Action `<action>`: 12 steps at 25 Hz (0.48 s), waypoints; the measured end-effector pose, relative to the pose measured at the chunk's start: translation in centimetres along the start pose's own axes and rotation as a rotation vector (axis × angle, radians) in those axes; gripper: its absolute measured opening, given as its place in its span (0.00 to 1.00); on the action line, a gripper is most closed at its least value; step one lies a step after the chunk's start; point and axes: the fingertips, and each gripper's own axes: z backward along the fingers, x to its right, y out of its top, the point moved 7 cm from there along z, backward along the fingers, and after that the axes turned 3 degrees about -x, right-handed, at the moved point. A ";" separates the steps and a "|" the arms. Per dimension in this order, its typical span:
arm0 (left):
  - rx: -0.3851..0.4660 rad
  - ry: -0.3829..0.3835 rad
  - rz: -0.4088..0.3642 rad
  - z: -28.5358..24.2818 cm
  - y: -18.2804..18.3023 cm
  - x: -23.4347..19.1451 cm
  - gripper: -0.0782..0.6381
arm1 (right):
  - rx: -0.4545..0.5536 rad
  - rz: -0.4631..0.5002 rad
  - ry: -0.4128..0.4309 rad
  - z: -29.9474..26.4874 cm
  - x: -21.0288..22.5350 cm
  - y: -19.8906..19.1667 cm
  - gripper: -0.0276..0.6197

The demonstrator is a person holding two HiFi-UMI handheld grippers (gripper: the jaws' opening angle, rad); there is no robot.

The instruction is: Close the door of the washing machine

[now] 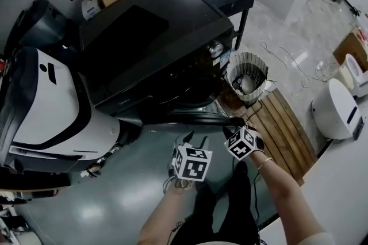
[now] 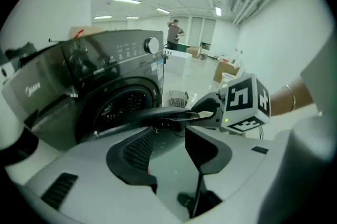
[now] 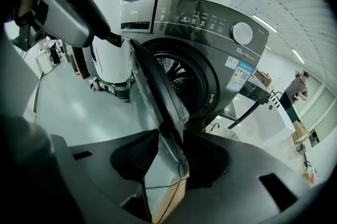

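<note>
One dark grey front-loading washing machine (image 1: 144, 48) fills the scene. Its single round glass-fronted door (image 3: 158, 86) stands swung out from the front, so the closing is not yet done; I judge the whole swing back and the latching remain. Of the two tongs, the right tongs (image 3: 171, 134) stand wide astride the door's rim without visibly pinching it. The left tongs (image 2: 169, 131) gape empty just beside that door.
</note>
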 end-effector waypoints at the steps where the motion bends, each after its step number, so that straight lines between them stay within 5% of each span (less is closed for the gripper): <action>1: 0.003 0.027 -0.063 0.0 0.7 -0.1 0.39 | 0.009 0.004 0.009 -0.1 0.6 0.0 0.28; 7: -0.047 0.226 -0.423 -2.3 3.9 -0.7 0.42 | 0.069 0.045 0.040 -1.3 4.1 0.2 0.29; 12: -0.065 0.269 -0.523 -5.2 6.4 0.1 0.43 | 0.100 0.074 0.061 -2.6 7.1 0.9 0.29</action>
